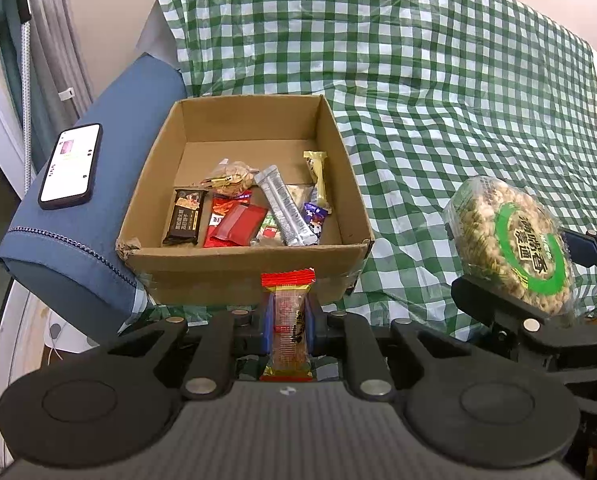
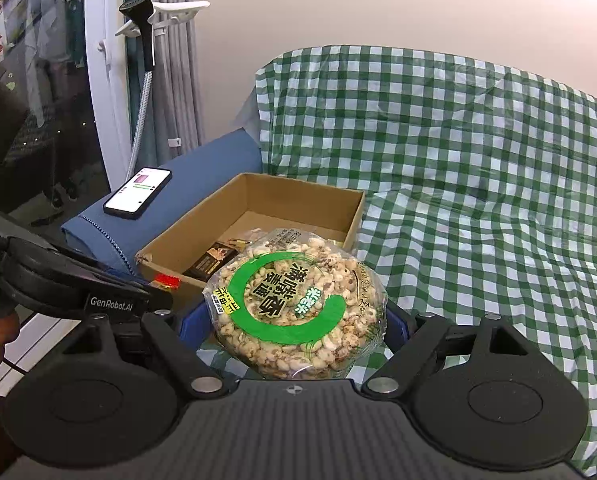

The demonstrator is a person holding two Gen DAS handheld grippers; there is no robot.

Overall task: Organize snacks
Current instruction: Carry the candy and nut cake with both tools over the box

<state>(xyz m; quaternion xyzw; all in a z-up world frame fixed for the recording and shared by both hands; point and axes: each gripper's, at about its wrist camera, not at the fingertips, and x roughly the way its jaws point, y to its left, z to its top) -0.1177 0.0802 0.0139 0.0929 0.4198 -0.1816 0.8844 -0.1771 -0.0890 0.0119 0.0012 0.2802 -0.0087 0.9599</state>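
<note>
An open cardboard box [image 1: 150, 184] stands on the green checked cloth and holds several snack packets [image 1: 254, 208]. My left gripper [image 1: 289, 320] is shut on a small red-ended snack bar [image 1: 288, 312], held upright just in front of the box's near wall. My right gripper [image 2: 294, 328] is shut on a round puffed-grain cake with a green ring label [image 2: 294, 304], held near the box's right front corner [image 2: 354, 216]. The cake also shows in the left wrist view [image 1: 510, 244], right of the box.
A phone [image 1: 71, 166] with its screen lit lies on the blue armrest [image 1: 78, 248] left of the box. The checked cloth [image 1: 438, 120] covers the sofa seat and back. A garment steamer [image 2: 142, 32] and curtains stand at the left.
</note>
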